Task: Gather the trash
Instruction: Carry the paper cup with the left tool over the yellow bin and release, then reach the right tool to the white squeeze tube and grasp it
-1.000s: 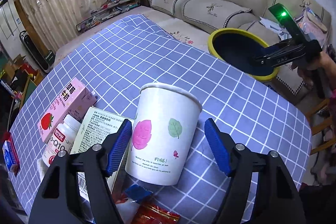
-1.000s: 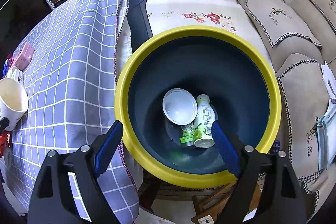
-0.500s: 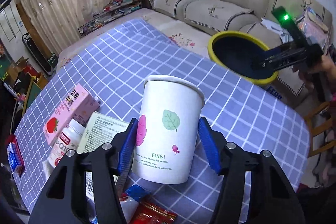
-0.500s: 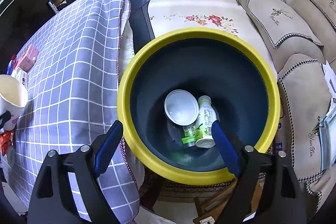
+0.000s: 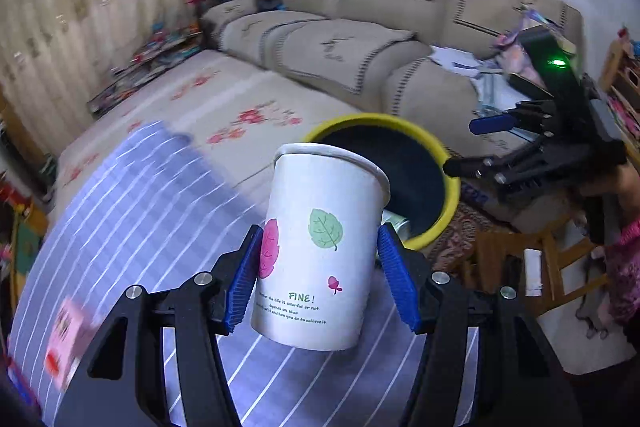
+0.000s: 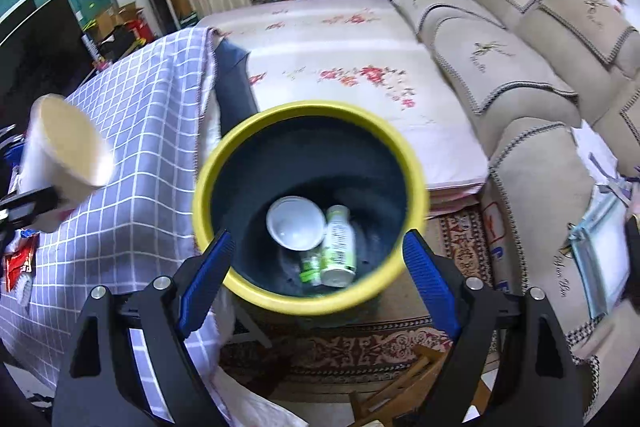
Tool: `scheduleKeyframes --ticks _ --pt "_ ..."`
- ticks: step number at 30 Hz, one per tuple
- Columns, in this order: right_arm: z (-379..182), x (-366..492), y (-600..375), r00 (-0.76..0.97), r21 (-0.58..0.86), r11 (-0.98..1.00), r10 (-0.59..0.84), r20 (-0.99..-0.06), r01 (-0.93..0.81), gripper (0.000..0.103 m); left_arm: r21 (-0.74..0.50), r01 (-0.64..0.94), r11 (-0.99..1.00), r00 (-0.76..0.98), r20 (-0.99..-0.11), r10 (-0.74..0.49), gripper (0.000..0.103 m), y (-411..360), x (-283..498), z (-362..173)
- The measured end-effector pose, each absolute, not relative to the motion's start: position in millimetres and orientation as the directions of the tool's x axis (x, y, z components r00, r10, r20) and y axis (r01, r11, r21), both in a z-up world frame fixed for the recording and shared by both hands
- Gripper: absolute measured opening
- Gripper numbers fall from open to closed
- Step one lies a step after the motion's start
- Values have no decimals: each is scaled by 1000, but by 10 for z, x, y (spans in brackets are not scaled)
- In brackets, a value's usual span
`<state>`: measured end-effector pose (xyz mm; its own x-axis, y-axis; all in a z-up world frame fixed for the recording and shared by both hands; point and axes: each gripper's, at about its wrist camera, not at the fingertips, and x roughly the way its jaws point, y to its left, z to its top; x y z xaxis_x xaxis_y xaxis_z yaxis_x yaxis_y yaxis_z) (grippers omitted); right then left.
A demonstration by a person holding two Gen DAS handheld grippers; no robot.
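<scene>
Two claws in play, only one loaded. My left gripper [image 5: 320, 277] has just been closing, and its blue pads now press both sides of the paper cup [image 5: 320, 247], which rides upright between them, long axis roughly vertical with the mouth tipped a little away from me.

Landmark: the yellow-rimmed bin [image 5: 436, 147]. From the left wrist view the bin lies beyond the cup and off to its right, lower than the cup's rim; the cup is over the checked tablecloth [image 5: 132, 211], near the table's bin-side edge, not yet over the bin mouth. So the coming carry, as I judge it, runs forward and rightward, then a tip or release over the opening.

My right gripper [image 6: 316, 279] hangs above the near rim of the bin [image 6: 320, 303], jaws wide, nothing between them. It is the nearer claw to the bin but carries nothing (it may need to give way to the cup).

Inside the bin: a white bowl [image 6: 295, 223] and a green-labelled bottle [image 6: 339, 247], side by side at the bottom. A pink carton [image 5: 66, 343] sits on the cloth, on the far side from the bin.
</scene>
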<state>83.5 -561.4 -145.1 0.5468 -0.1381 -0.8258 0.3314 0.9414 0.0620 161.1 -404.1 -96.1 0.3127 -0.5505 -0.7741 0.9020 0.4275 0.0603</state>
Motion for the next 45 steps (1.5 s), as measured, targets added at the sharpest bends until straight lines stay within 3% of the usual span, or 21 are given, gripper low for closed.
scheduleKeyframes --ticks 9,18,22,25,33,40,45 --pt "-1427 423 -5914 535 54 908 -196 -822 416 82 28 933 358 215 -841 -497 63 -5252 1787 -1449" --pt "-1498 339 -5988 523 67 899 -190 -831 433 82 7 894 449 233 -862 -451 75 -5498 2135 -1826" --pt "-1503 365 -5935 528 72 905 -179 -830 419 82 8 875 483 277 -828 -488 76 -5195 2112 -1561" --pt "-1532 421 -5869 533 80 913 -160 -831 399 82 14 854 520 335 -780 -529 84 -4811 2021 -1250" --pt "-1581 657 -5507 533 79 944 -111 -839 321 82 -72 766 639 426 -688 -587 89 -3673 1705 -694" --pt "-1562 933 -4972 562 119 970 -21 -827 212 82 -54 615 786 614 -593 -521 91 -2523 1367 -483" --pt "-1527 1270 -4296 575 147 987 87 -814 59 82 -46 451 891 722 -568 -394 92 -1540 1108 -483"
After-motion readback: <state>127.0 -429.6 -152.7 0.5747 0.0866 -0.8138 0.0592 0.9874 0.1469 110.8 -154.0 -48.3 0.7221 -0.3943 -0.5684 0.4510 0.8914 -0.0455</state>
